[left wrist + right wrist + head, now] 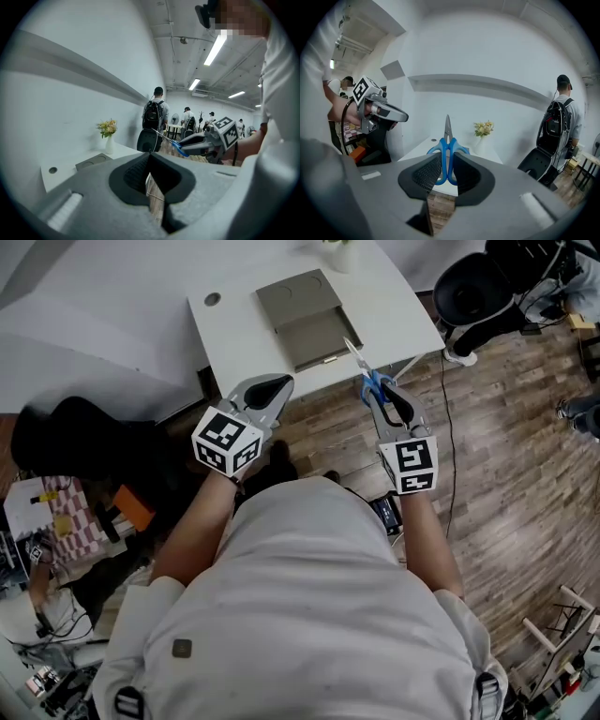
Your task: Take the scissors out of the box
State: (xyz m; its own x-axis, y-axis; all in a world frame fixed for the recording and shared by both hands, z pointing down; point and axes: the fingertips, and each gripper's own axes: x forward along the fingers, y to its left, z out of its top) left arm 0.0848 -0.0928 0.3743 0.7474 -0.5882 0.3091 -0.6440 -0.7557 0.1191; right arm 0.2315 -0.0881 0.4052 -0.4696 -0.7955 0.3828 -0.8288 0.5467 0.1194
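Note:
The blue-handled scissors stick out of my right gripper, which is shut on their handles, blades pointing away toward the table. In the right gripper view the scissors stand upright between the pads, held in the air off the front of the white table. The grey box lies open on that table with its tray slid toward me. My left gripper hangs shut and empty near the table's front edge, left of the scissors. From the left gripper view the right gripper with the scissors is at the right.
A vase of flowers stands at the table's far end. A black office chair sits right of the table on the wooden floor. A person with a backpack stands beyond. Bags and clutter fill the left side.

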